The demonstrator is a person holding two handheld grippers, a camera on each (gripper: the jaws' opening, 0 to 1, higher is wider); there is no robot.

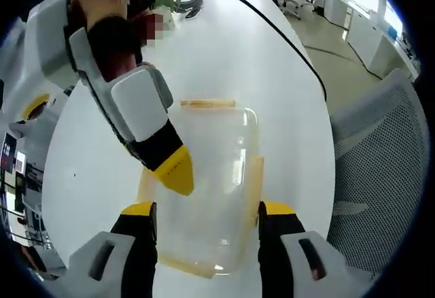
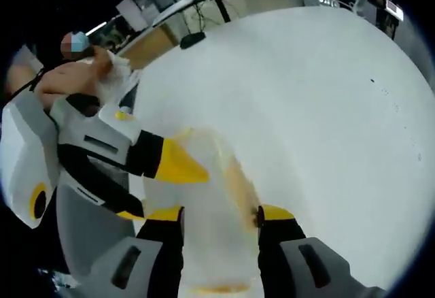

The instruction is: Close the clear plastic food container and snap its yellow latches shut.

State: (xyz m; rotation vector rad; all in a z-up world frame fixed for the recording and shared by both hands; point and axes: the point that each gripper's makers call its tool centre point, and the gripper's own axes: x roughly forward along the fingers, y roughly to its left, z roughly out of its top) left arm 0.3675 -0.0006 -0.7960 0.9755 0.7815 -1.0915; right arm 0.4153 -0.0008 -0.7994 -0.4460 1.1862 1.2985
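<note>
Sitting on the white table (image 1: 272, 60), not far from its curved edge beside a mesh office chair (image 1: 380, 169), the clear plastic food container (image 1: 211, 175) is waiting with its lid apparently already laid on top. Its yellow latches (image 1: 207, 103) are standing out along the sides, and whether any of them is snapped down is hard to tell through the clear plastic.

The person is bringing both tools in over the box. The left gripper (image 1: 207, 213) is hovering with its jaws spread wide, straddling the container's width rather than clamping it, probably to steady the box or press a side latch. The right gripper (image 2: 217, 216) is likewise gaping, jaws on either side of the blurred container (image 2: 204, 203) and holding nothing. In the left gripper view it is reaching in from the upper left, one yellow tip pointing down at the lid near the left latch (image 1: 146, 184); I'd guess it is lining up to push there.

A black cable (image 1: 272, 22) is trailing across the table's far end, well apart from the box.
</note>
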